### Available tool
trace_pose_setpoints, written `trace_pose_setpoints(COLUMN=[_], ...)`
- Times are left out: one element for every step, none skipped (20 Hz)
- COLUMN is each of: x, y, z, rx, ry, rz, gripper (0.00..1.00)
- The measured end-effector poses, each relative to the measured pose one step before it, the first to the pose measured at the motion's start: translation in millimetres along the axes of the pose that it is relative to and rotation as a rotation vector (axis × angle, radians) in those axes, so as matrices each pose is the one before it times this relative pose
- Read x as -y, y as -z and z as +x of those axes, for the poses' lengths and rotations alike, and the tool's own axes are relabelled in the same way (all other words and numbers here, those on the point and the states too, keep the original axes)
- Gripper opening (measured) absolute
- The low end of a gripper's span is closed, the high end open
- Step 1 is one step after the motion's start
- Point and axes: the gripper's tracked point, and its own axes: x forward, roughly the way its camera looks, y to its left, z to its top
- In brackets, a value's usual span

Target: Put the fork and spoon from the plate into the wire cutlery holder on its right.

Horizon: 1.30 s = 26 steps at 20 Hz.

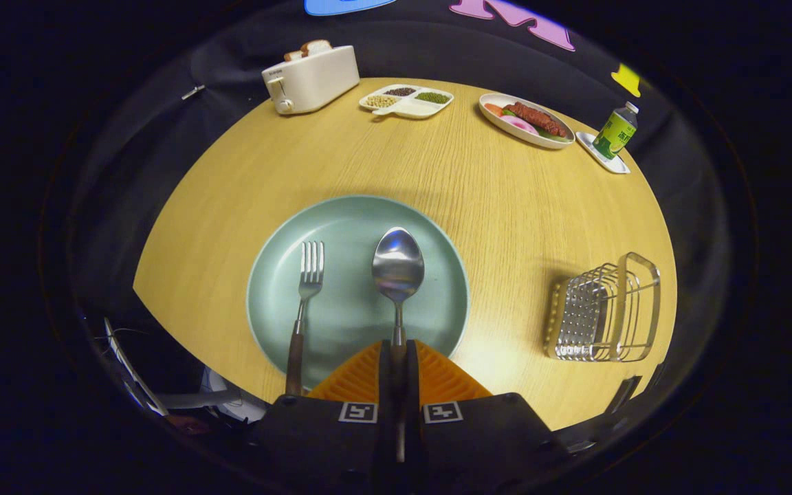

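A pale green plate (437, 240) lies on the wooden table just ahead of my fingers. On it a metal fork (309, 275) with a dark handle lies to the left, its handle reaching over the plate's near rim. A metal spoon (398, 265) points away from me at the plate's middle, bowl far, handle running back between my fingers. My gripper (398, 350) is shut on the spoon's handle, both fingers pressed against it. The wire cutlery holder (606, 309) stands on the table to the plate's right, nothing visible in it.
At the table's far side stand a white toaster (310, 79) with bread, a divided dish of beans (406, 101), an oval dish of food (526, 120) and a green bottle (614, 132) on a small tray. The table's near edge curves away on both sides.
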Motion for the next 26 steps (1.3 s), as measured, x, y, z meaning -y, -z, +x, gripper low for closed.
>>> trace_pose_setpoints(x=[4.40,5.05,7.16,8.49,12.26,13.40,14.44,15.39,16.48,17.26,17.07,15.27,11.34,6.35,4.79,5.34,4.15,3.04,1.85,1.11,0.39,1.03,1.72,3.07,1.43,0.15], y=[-4.39,-4.23,-3.73,-4.19,-3.00,-2.97,-1.76,0.10,0.06,3.83,6.51,8.06,9.77,6.54,4.52,5.92,1.41,1.37,-2.67,-1.31,-2.38,-2.05,-0.67,-1.54,-2.80,-2.60], z=[-13.32,-12.50,-13.85,-14.13,-14.66,-13.44,-14.92,-13.15,-10.75,-8.27,-5.36,-3.12,1.29,2.70,5.47,4.49,4.69,5.53,4.82,3.16,4.72,3.76,3.27,3.61,1.84,1.33], rx=[0.01475,0.01611,0.01131,0.01003,0.00277,0.00144,-0.00908,-0.01571,-0.01750,-0.03803,-0.04087,-0.04430,-0.05422,-0.04949,-0.04173,-0.05173,-0.03070,-0.03993,-0.02280,-0.02254,-0.02168,-0.02012,-0.02719,-0.01681,-0.01105,-0.00579], ry=[-0.01571,-0.01393,-0.00998,-0.01113,-0.00697,-0.00256,-0.00382,-0.00050,0.00727,0.01487,0.02330,0.02084,0.01094,0.00018,-0.00124,0.00268,0.00822,0.00593,0.00318,-0.00084,-0.00315,-0.00187,0.00199,0.00742,0.00172,-0.00061], rz=[0.00395,0.00745,0.01133,0.01100,0.00801,0.00672,0.00590,0.00687,-0.00419,-0.02169,-0.02836,-0.02894,-0.02030,-0.01475,-0.00739,-0.01203,-0.01198,-0.01455,-0.01011,-0.00879,-0.00555,-0.00077,0.00197,-0.00066,-0.00078,0.00370], gripper=[0.10,0.10,0.10,0.10,0.10,0.10,0.10,0.09,0.10,0.10,0.09,0.09,0.09,0.09,0.09,0.10,0.10,0.09,0.10,0.09,0.09,0.10,0.10,0.09,0.09,0.10])
